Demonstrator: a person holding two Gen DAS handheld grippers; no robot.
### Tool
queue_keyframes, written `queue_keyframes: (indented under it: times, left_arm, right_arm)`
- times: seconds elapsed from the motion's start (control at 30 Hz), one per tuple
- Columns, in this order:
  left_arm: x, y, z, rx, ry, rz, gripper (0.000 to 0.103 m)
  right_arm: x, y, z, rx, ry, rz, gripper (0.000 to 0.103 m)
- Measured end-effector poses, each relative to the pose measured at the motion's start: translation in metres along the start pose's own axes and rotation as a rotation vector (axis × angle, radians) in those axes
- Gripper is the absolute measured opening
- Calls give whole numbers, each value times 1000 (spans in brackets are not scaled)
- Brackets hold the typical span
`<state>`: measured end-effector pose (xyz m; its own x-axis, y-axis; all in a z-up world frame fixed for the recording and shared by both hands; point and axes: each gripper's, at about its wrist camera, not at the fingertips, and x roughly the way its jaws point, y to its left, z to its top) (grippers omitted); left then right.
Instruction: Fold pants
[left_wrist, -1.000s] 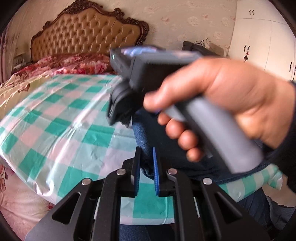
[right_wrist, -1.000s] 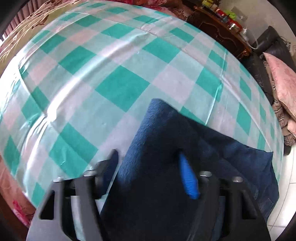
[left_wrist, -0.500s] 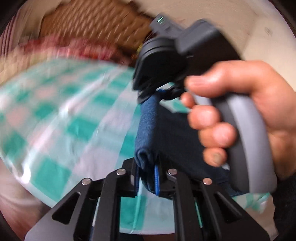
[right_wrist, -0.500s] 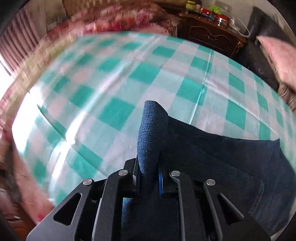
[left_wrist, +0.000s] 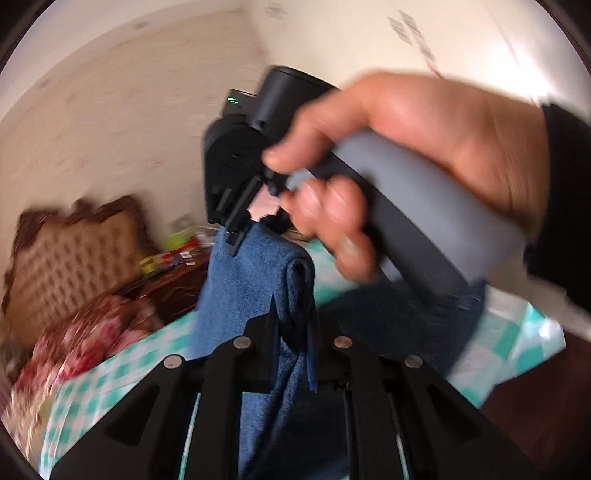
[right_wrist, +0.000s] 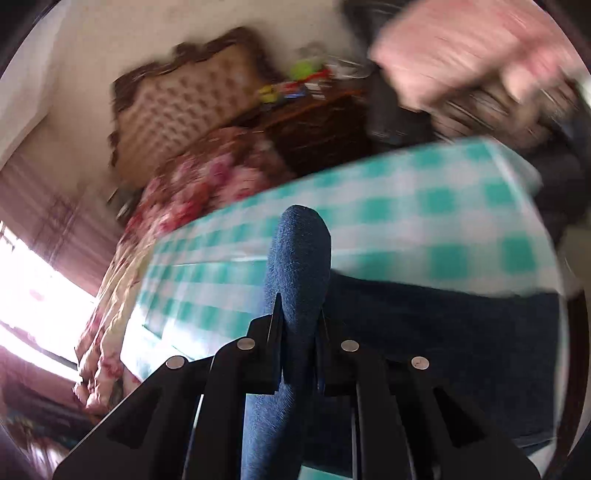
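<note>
While both views blur, the grips read clearly. Left gripper: jaws clamped on a thick fold of the blue pants, cloth bunched between the pads. Right gripper: jaws have just been closing and now pinch a rounded roll of the same denim, which stands up past the fingertips. The person's hand grasps the right gripper's grey handle, seen from the left wrist. The rest of the pants trails down to the green checked sheet on the near part of the bed. Tufted headboard far left.

Dark blue denim pants hang bunched above the bed.
</note>
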<state>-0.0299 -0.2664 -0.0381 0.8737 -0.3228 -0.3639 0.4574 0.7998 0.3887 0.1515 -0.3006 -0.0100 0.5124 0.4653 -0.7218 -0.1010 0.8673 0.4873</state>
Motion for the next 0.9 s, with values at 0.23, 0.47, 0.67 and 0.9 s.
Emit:
queue_keyframes:
  times: [0.23, 0.47, 0.67, 0.9]
  left_arm:
    - [75, -127, -50, 283, 152, -19, 22]
    - [92, -140, -67, 402, 137, 71, 17]
    - [86, -122, -37, 435, 52, 141, 11]
    - [96, -140, -17, 496, 10, 86, 11]
  right_arm:
    - [59, -147, -47, 159, 134, 3, 27]
    - [58, -139, -36, 63, 113, -6, 47]
    - [28, -133, -14, -16, 99, -8, 9]
    - [-17, -164, -7, 2, 22, -12, 9]
